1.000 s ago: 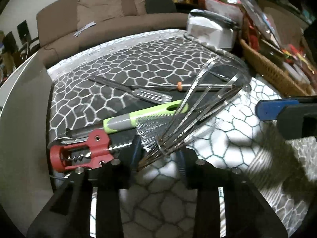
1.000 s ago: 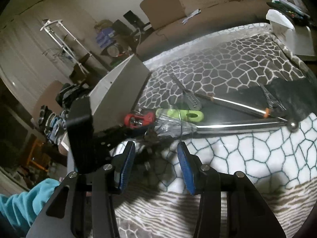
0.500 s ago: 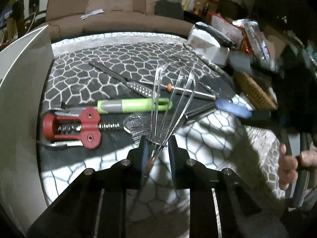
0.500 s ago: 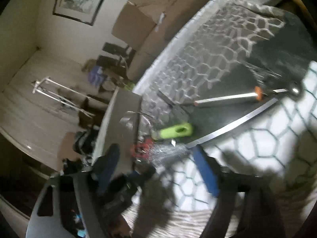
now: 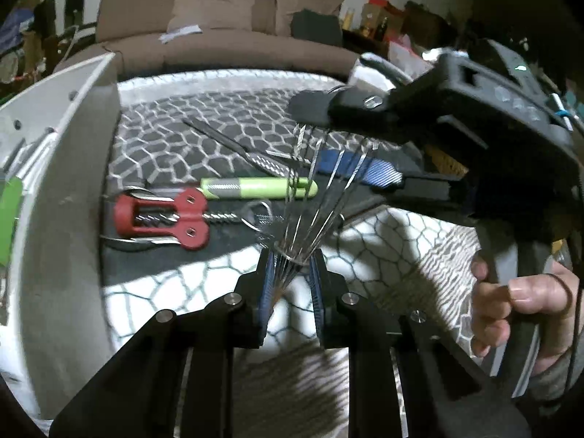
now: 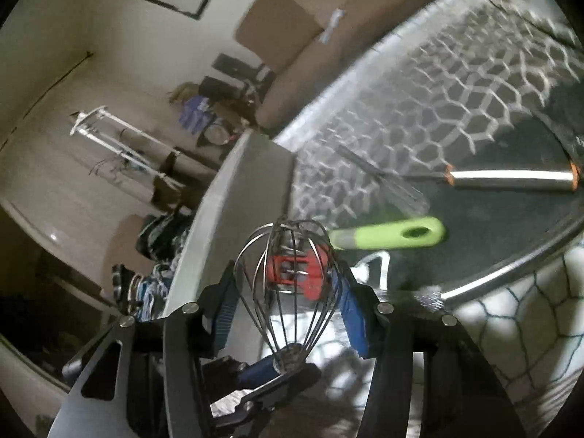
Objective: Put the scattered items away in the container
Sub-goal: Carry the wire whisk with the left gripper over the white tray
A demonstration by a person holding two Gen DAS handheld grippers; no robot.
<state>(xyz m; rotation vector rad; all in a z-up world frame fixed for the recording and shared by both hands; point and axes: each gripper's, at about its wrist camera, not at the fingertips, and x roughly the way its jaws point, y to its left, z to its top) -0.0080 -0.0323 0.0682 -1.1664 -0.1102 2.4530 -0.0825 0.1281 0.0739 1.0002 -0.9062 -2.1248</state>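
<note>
A wire whisk [image 5: 321,189] stands upright above the patterned cloth. My left gripper [image 5: 290,277] is shut on its neck, where the wires bunch together. The handle is hidden. My right gripper [image 6: 288,292] reaches over from the right. The whisk's head [image 6: 288,284] sits between its blue pads [image 6: 350,306], and the jaws are closing with the pads just beside the wires. The white container [image 5: 65,182] stands at the left. Beside it lie a red corkscrew [image 5: 160,219] and a green-handled tool [image 5: 255,188].
A slim metal utensil [image 5: 255,158], a mesh skimmer [image 6: 430,297] and a steel handle with orange rings [image 6: 511,177] lie on the dark mat. A person's hand [image 5: 518,299] holds the right gripper's grip. A brown sofa [image 5: 219,29] stands beyond the table.
My left gripper closed on the whisk's neck and lifted it upright. My right gripper swung in from the right, spread wide, and now brackets the whisk's head.
</note>
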